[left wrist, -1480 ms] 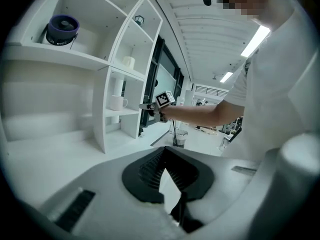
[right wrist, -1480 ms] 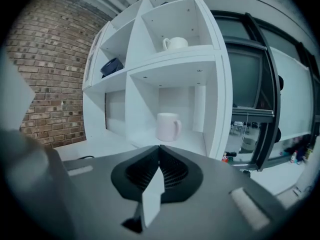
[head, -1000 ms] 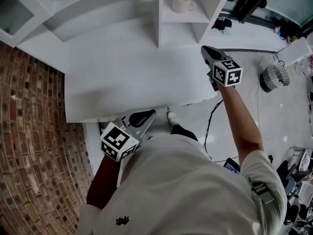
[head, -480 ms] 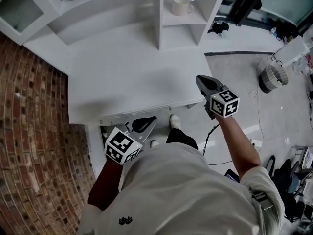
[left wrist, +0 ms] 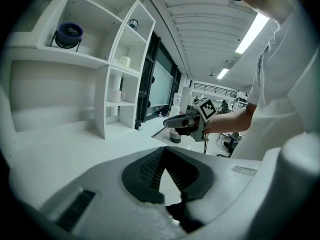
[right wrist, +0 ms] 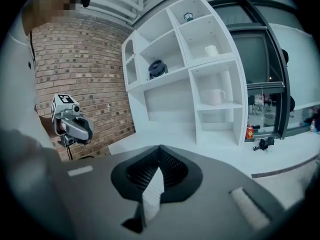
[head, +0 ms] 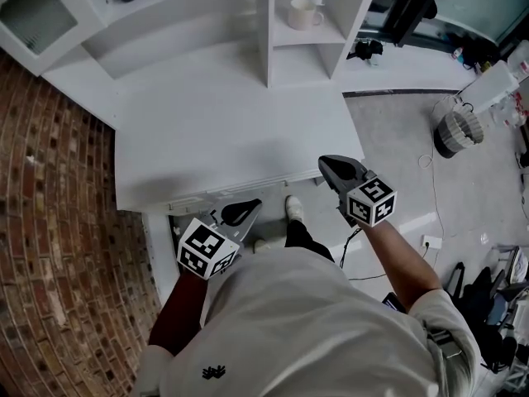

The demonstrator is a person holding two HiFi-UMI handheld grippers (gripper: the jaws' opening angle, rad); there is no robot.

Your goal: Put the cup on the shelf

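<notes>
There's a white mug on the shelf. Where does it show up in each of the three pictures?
Head view: mug near the top edge, right of centre.
Left gripper view: mug left of centre, mid-height, small.
Right gripper view: mug right of centre, mid-height.
Shared landmark: the upright divider just left of the mug in every view.

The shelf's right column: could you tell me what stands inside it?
A white cup in the second compartment from the bottom, a smaller white object above; anything behind the cup is covered.

The cup (head: 303, 13) stands in the right compartment of the shelf (head: 269, 31), behind the desk top (head: 223, 131).
</notes>
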